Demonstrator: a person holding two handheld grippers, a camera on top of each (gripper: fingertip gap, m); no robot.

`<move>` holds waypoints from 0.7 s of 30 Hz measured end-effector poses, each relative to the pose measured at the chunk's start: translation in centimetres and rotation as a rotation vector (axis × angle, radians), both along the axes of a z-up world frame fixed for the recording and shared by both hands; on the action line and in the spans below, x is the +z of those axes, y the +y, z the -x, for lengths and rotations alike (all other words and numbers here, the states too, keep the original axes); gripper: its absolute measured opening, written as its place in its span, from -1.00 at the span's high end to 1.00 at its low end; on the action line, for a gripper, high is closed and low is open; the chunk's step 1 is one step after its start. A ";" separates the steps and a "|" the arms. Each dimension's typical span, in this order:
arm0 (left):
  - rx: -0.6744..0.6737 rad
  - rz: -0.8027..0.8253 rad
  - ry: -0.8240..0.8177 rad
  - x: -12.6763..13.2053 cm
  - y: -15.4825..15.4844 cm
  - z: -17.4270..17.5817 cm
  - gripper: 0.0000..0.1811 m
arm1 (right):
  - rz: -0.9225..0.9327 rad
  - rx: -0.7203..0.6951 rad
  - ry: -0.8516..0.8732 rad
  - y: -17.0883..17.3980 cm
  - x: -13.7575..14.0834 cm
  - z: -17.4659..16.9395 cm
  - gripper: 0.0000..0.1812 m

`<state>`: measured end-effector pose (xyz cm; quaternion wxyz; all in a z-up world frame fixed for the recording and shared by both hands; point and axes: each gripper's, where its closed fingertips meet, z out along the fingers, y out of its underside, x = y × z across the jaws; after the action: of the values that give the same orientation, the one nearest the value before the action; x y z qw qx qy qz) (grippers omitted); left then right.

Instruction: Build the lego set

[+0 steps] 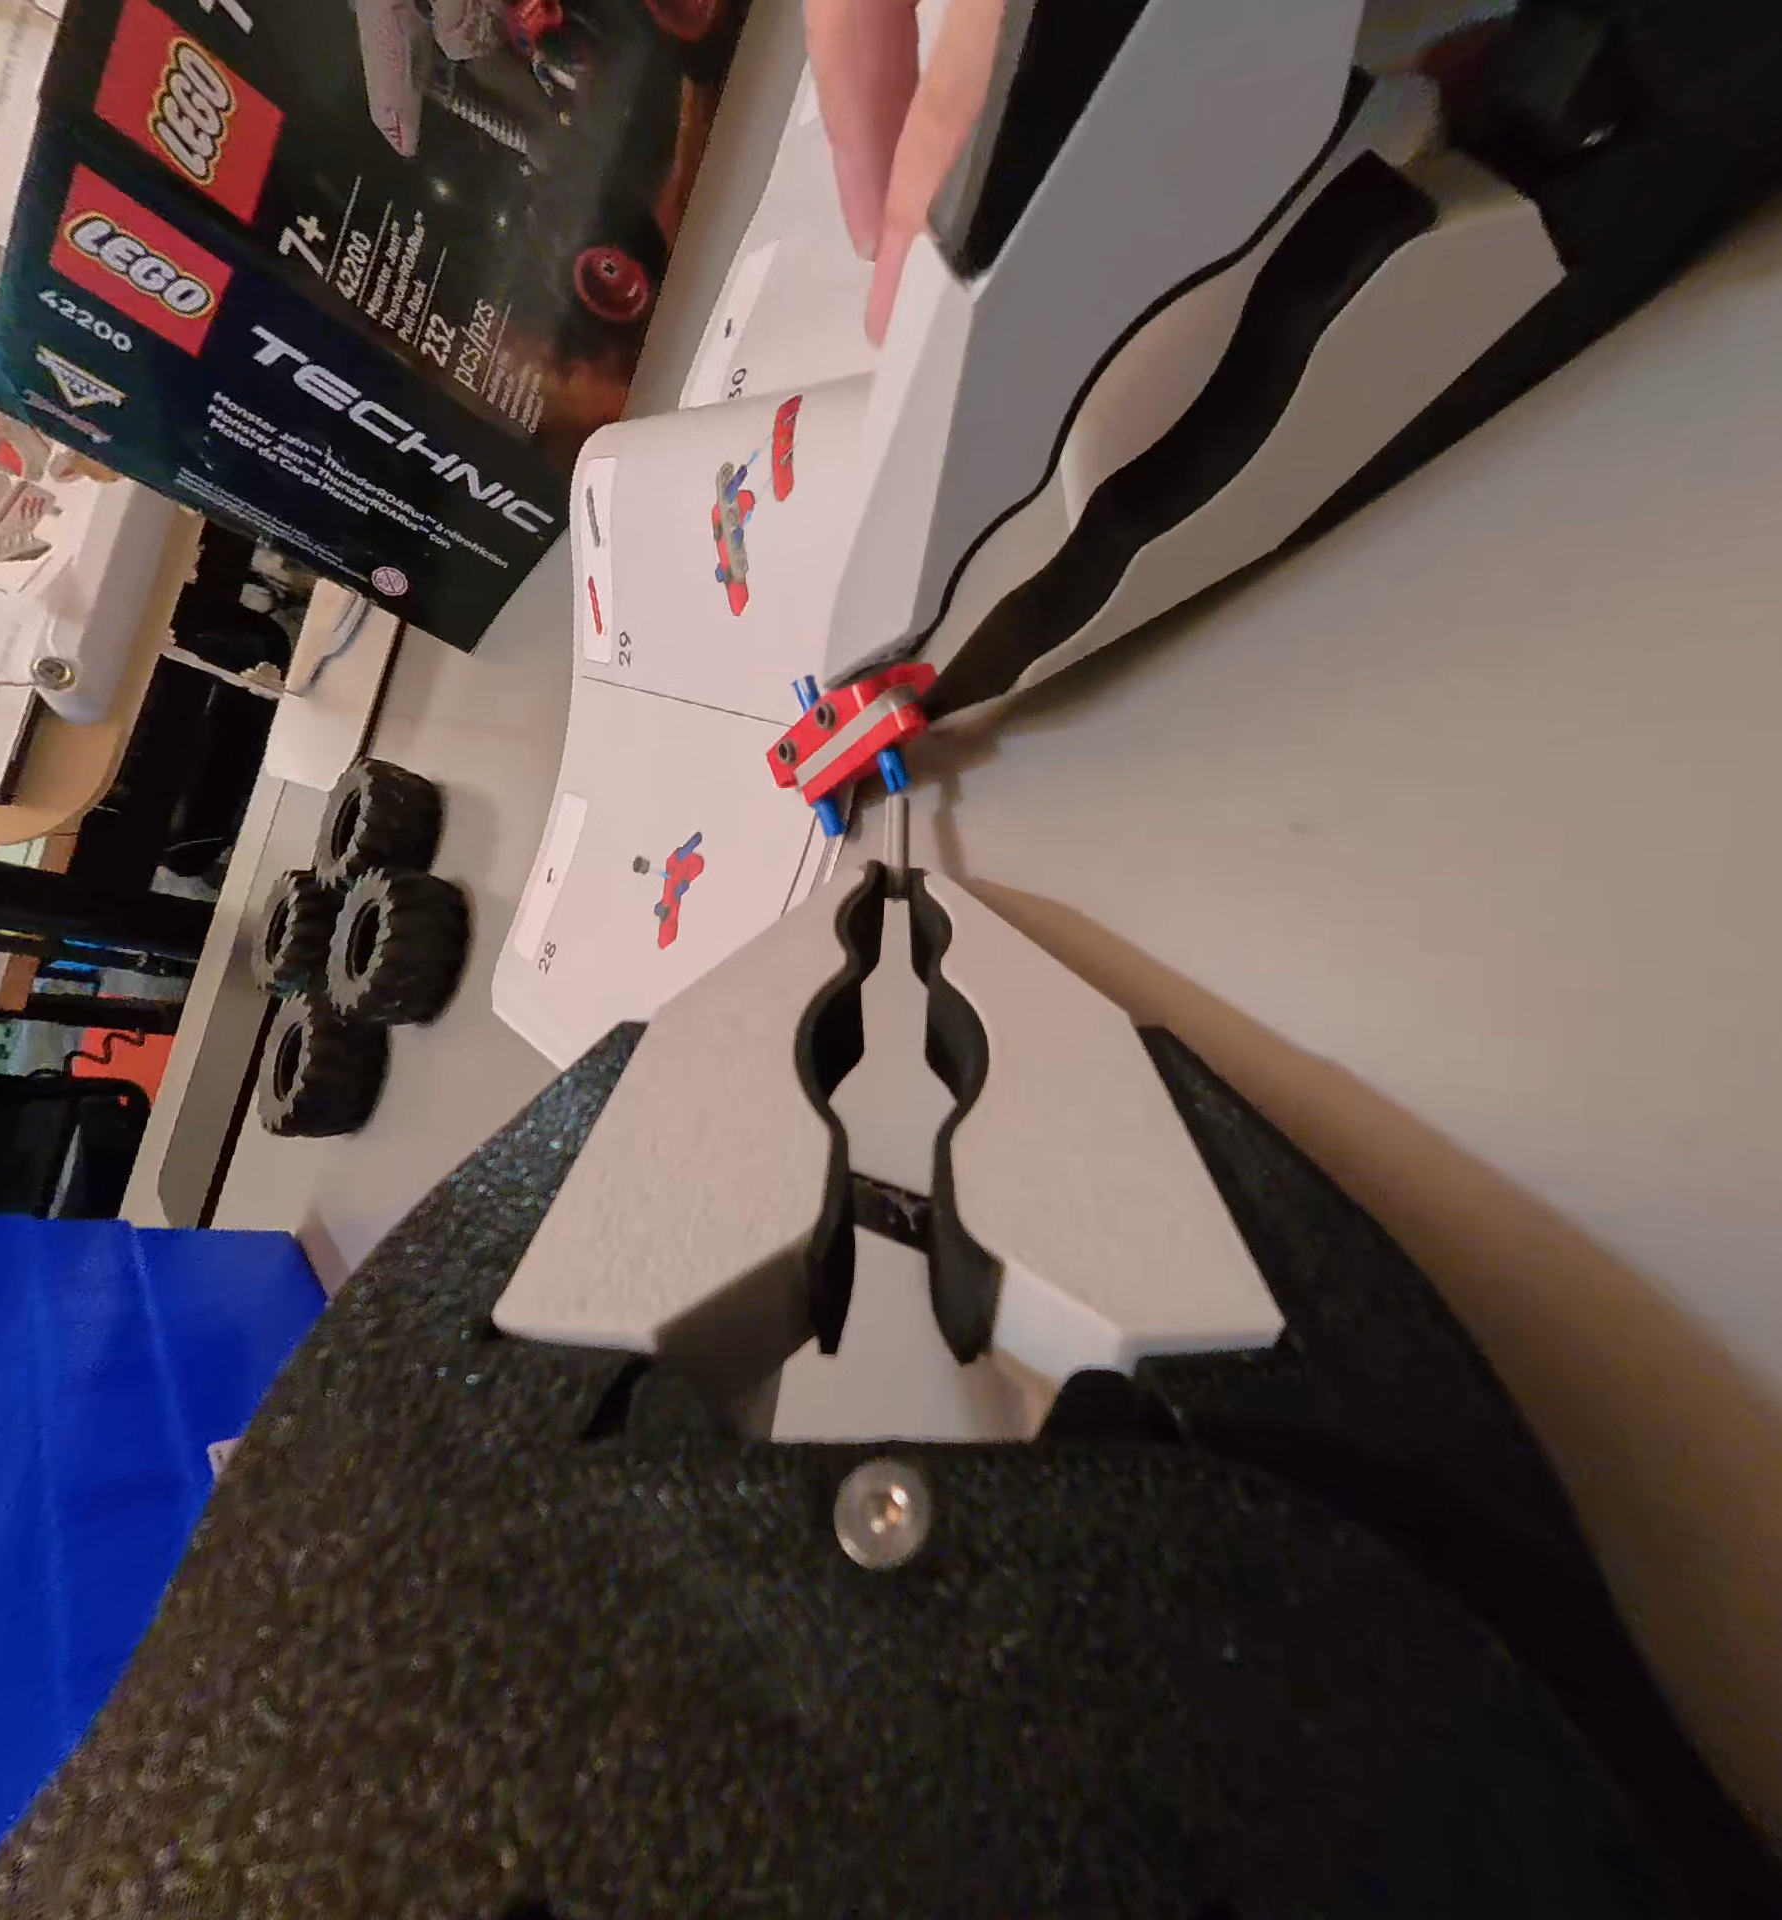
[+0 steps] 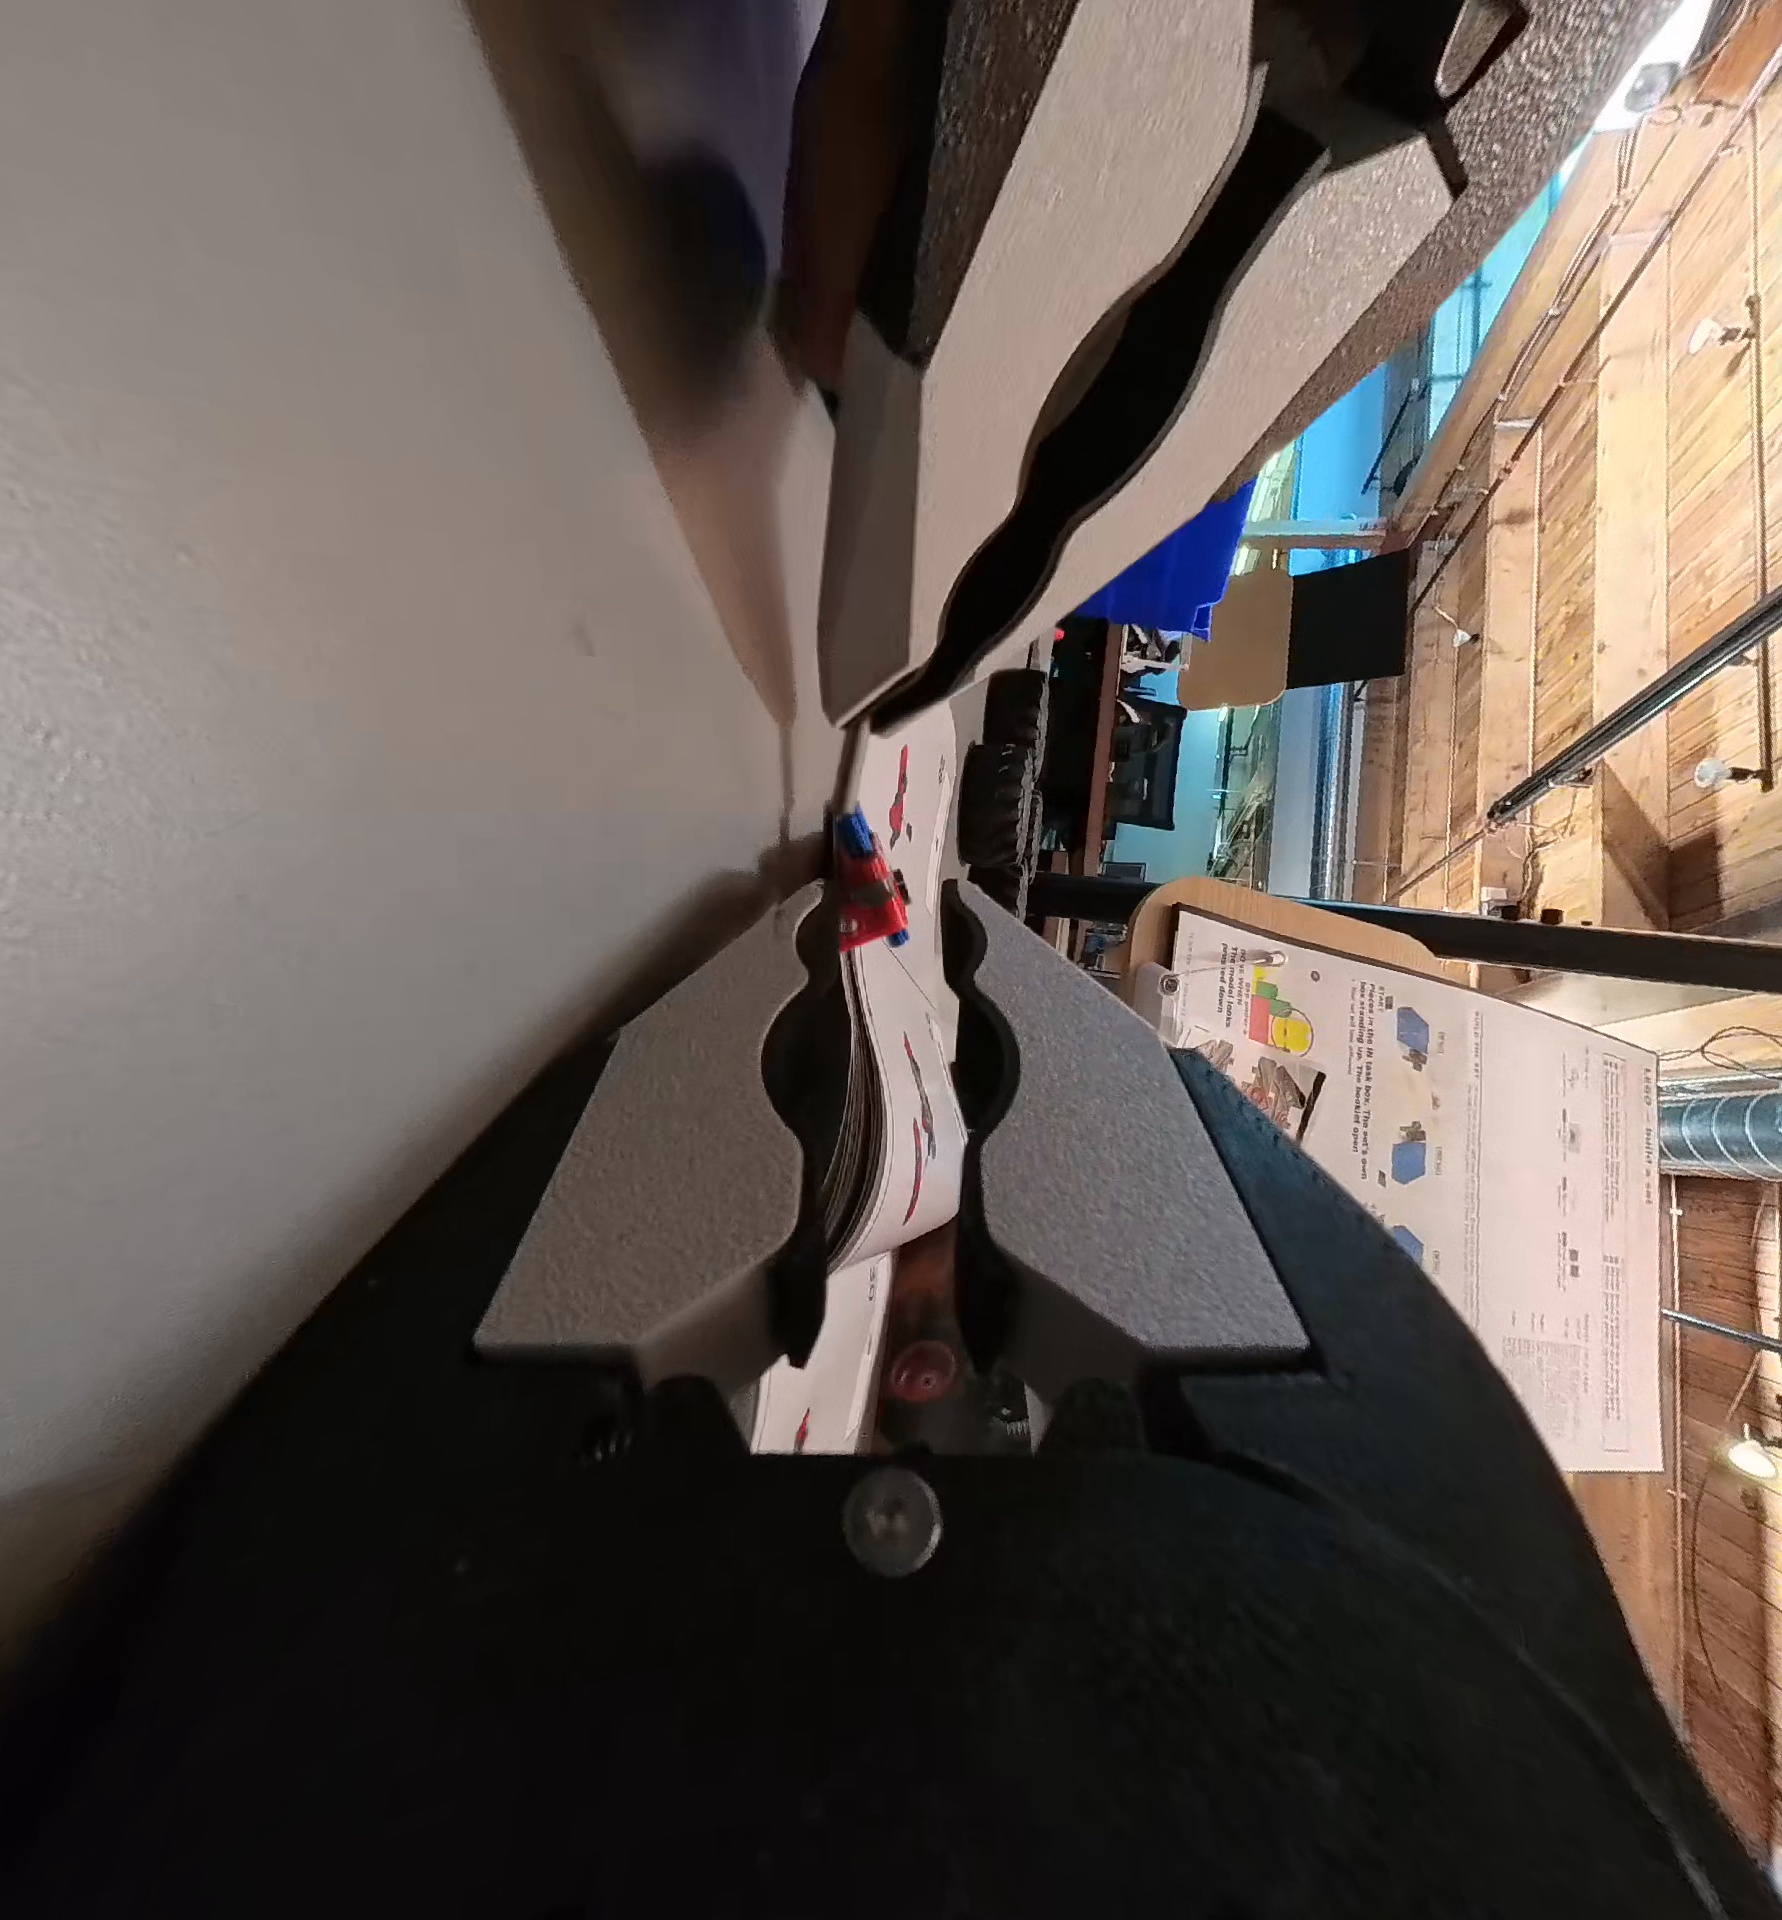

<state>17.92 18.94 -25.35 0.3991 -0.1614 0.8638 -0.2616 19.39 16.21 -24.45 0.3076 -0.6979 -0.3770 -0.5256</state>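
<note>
While the left gripper (image 1: 895, 883) is seen nearest in its own view, its fingers are drawn almost together, and a thin grey axle (image 1: 897, 831) is pinched at their tips. The axle's far end is met by a small red block assembly (image 1: 851, 732) with blue pins, which lies at the edge of the open instruction booklet (image 1: 658, 790) on the grey table (image 1: 1386, 831). From the far side the assembly is touched by the right gripper (image 1: 928, 686); in the right wrist view its fingers (image 2: 970, 935) are seen somewhat apart, with the assembly (image 2: 871, 899) between the tips and against only one of them. Black tyres (image 1: 357, 935) are grouped beyond the booklet, and the set's box (image 1: 326, 291) stands farther off. A person's hand (image 1: 887, 135) is seen at the top.
</note>
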 end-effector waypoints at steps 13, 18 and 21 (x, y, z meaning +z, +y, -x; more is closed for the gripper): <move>0.027 0.002 -0.012 0.1 -0.1 -0.4 0.98 | -0.009 0.011 0.070 0.5 -0.2 -0.1 0.85; 0.046 0.010 -0.008 0.1 0.2 -0.5 0.99 | -0.003 0.016 0.088 0.5 -0.4 -0.1 0.89; 0.062 0.000 -0.014 0.0 0.5 -0.7 0.98 | 0.007 0.006 0.073 0.7 -0.4 -0.1 0.91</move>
<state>18.59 19.40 -25.31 0.4129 -0.1865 0.8556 -0.2504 19.53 16.86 -24.87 0.3204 -0.7164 -0.3695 -0.4976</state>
